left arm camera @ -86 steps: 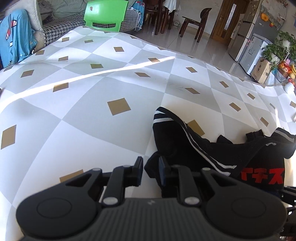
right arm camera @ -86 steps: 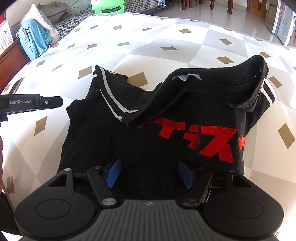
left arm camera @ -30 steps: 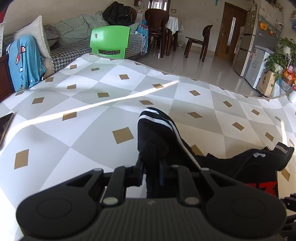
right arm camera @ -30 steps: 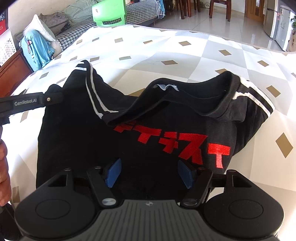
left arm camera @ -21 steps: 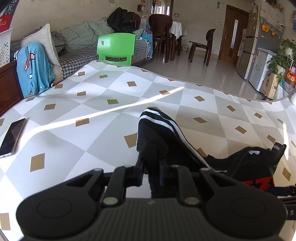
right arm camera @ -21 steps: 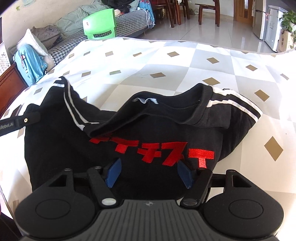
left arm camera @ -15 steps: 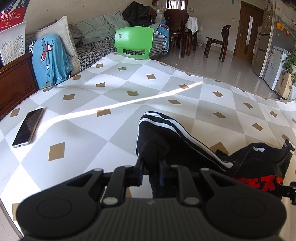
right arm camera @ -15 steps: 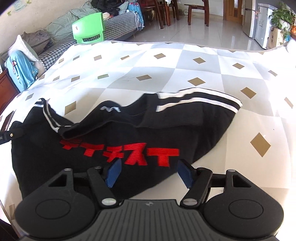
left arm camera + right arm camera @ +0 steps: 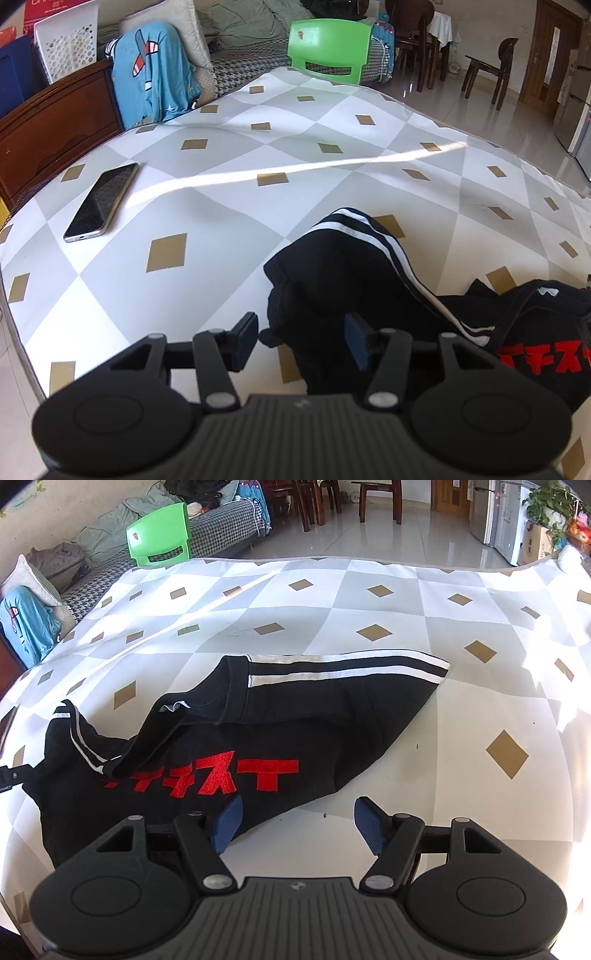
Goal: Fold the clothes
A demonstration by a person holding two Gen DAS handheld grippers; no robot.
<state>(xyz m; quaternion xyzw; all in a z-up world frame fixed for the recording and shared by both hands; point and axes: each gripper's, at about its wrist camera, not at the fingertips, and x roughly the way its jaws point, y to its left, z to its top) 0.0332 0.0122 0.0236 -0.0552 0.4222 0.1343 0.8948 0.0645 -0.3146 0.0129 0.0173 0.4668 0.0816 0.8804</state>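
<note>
A black T-shirt (image 9: 303,723) with red characters and white sleeve stripes lies crumpled on the diamond-patterned table (image 9: 369,590). In the left wrist view its left sleeve (image 9: 332,273) is bunched between the fingers of my left gripper (image 9: 300,332). The jaws are opening and the pads stand off the cloth. In the right wrist view my right gripper (image 9: 298,818) is open over the shirt's near hem. Its left finger (image 9: 229,821) is over the cloth and bare table shows between the fingers. The right sleeve (image 9: 351,668) lies flat.
A phone (image 9: 99,201) lies on the table near its left edge (image 9: 22,354). A green chair (image 9: 328,48), a sofa with clothes (image 9: 155,74) and a wooden cabinet (image 9: 55,129) stand beyond. The far part of the table is bare.
My left gripper carried the sleeve to the left and then let go of it, its jaws parting. In the right wrist view the shirt slid left and the right sleeve stretched out flat.
</note>
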